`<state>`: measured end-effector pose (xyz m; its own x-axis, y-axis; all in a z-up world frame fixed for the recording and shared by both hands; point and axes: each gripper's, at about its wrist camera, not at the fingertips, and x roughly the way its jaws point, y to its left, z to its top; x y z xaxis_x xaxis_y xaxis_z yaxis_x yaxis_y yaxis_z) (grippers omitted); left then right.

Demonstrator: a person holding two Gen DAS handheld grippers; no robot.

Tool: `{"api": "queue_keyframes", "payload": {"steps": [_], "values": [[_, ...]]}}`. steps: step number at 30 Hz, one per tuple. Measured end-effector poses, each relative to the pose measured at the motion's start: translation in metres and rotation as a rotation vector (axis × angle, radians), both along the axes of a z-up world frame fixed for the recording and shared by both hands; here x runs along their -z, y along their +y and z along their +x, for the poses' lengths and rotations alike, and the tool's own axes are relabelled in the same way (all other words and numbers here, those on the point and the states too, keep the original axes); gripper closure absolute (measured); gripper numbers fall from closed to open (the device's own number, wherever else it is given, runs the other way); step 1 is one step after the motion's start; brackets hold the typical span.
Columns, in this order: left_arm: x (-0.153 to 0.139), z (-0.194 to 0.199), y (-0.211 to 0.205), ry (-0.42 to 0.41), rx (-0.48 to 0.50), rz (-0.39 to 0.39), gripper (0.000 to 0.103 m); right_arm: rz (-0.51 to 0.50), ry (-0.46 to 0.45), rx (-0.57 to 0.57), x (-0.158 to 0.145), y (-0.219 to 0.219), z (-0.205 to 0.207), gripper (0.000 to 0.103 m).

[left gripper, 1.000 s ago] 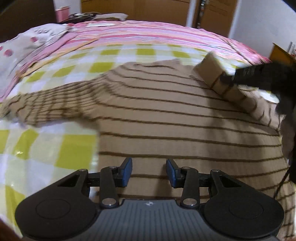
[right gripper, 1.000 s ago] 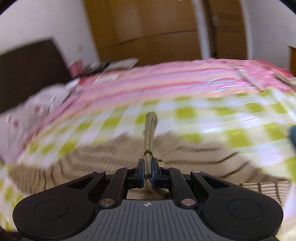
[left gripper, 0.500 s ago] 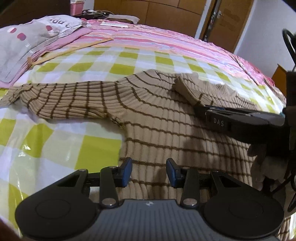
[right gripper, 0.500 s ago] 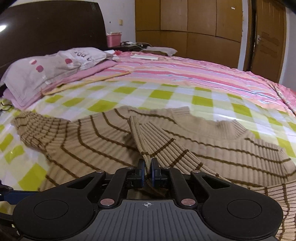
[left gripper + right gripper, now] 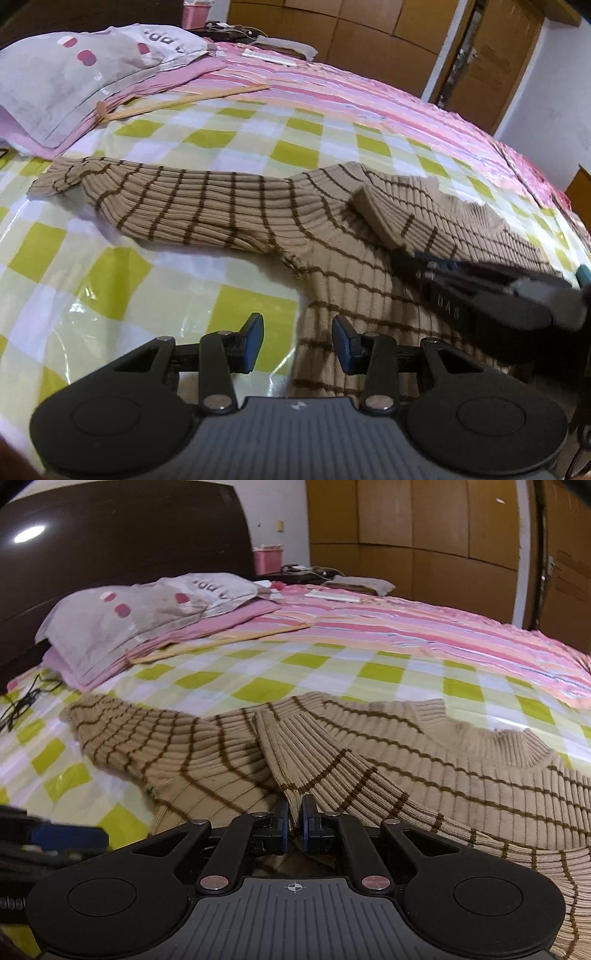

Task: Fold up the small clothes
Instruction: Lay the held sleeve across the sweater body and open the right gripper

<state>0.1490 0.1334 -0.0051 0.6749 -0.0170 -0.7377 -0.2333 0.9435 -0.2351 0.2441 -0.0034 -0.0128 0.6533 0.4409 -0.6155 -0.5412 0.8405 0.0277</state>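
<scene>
A tan sweater with thin brown stripes [image 5: 332, 236] lies flat on the checked sheet, its left sleeve [image 5: 166, 199] stretched out to the left. Its right sleeve [image 5: 317, 760] is folded across the chest. My right gripper [image 5: 294, 823] is shut on that sleeve near its cuff end, low over the sweater; it also shows in the left wrist view [image 5: 461, 291]. My left gripper [image 5: 297, 343] is open and empty, just above the sweater's lower left edge.
A green and white checked sheet [image 5: 110, 280] covers the bed, with a pink striped cover [image 5: 406, 627] beyond. A grey pillow [image 5: 140, 616] lies at the far left by the dark headboard [image 5: 110, 546]. Wooden wardrobes [image 5: 424, 535] stand behind.
My right gripper has carried the right sleeve down across the chest and lowered it onto the sweater. My left gripper has drifted left toward the sweater's edge, staying open.
</scene>
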Motion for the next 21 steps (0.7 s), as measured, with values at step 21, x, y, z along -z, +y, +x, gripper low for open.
{"api": "queue_keyframes", "payload": {"steps": [21], "values": [[-0.003,-0.004,0.031,-0.060,-0.141,-0.004,0.057,-0.059,-0.035,-0.151,-0.002,0.000,-0.027,0.089]]}}
